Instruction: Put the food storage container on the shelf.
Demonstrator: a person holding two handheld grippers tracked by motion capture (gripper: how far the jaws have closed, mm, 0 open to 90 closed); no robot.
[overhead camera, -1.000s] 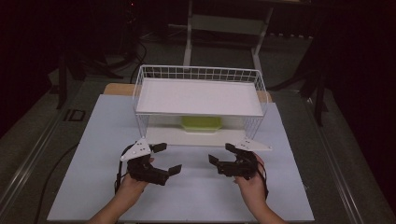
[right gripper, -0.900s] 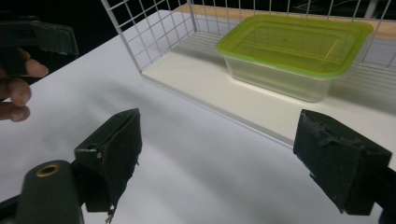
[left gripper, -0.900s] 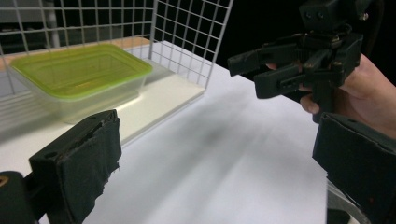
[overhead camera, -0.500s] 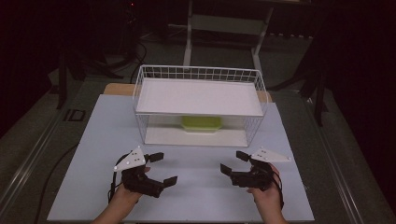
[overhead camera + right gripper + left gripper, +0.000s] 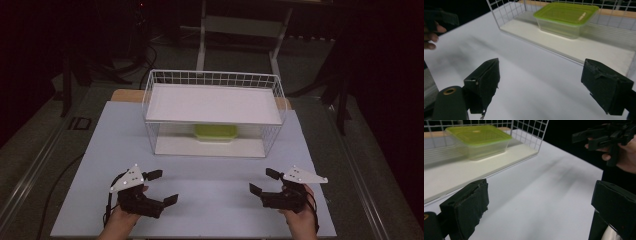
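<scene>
A clear plastic box with a green lid (image 5: 216, 132) sits on the lower shelf of a white wire rack (image 5: 214, 79), under the rack's white upper shelf (image 5: 215, 102). The box (image 5: 477, 141) lies ahead in the left gripper view and the box (image 5: 566, 18) in the right gripper view. My left gripper (image 5: 162, 186) rests low over the white table near the front left, open and holding nothing. My right gripper (image 5: 265, 181) hovers near the front right, also open with nothing between its jaws. Both are well short of the rack.
The white table sheet (image 5: 210, 175) spreads between the grippers and the rack's open front. Dark floor, a cable (image 5: 55, 185) at the left and a metal stand (image 5: 240, 30) behind the rack surround the table.
Both grippers have drawn back from the rack toward the table's front edge and spread farther apart, left to the left, right to the right. Both stayed open.
</scene>
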